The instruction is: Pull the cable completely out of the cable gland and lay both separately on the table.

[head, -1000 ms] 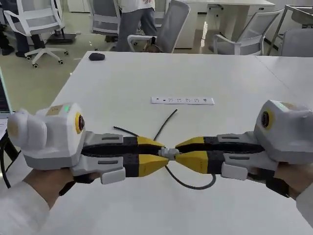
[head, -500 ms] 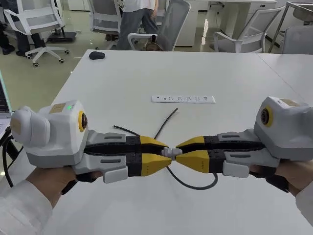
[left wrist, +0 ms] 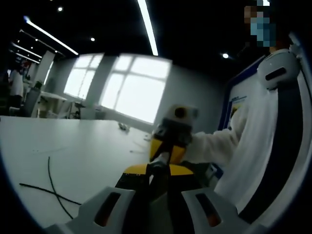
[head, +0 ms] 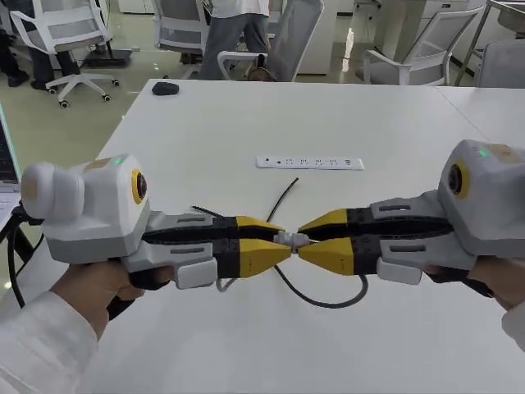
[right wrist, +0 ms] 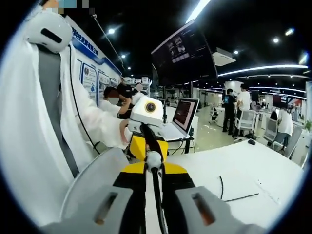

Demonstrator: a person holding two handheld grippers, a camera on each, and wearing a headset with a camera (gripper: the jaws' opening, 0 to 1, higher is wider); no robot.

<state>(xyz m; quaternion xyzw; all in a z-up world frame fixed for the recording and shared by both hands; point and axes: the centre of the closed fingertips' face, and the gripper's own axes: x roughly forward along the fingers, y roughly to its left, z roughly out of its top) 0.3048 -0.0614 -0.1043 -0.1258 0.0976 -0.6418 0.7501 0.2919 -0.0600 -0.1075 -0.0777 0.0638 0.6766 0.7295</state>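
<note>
Two grippers, tip to tip above the table. Your left gripper is clamped on the gland; your right gripper pinches the cable just behind it, opposed for a straight pull apart. One cable, not yet out of the gland, with slack looping onto the table beneath.

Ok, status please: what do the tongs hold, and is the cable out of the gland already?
Left tongs shut on gland, right tongs shut on cable, tip to tip. Cable not yet out. Power strip lies beyond, apart.
</note>
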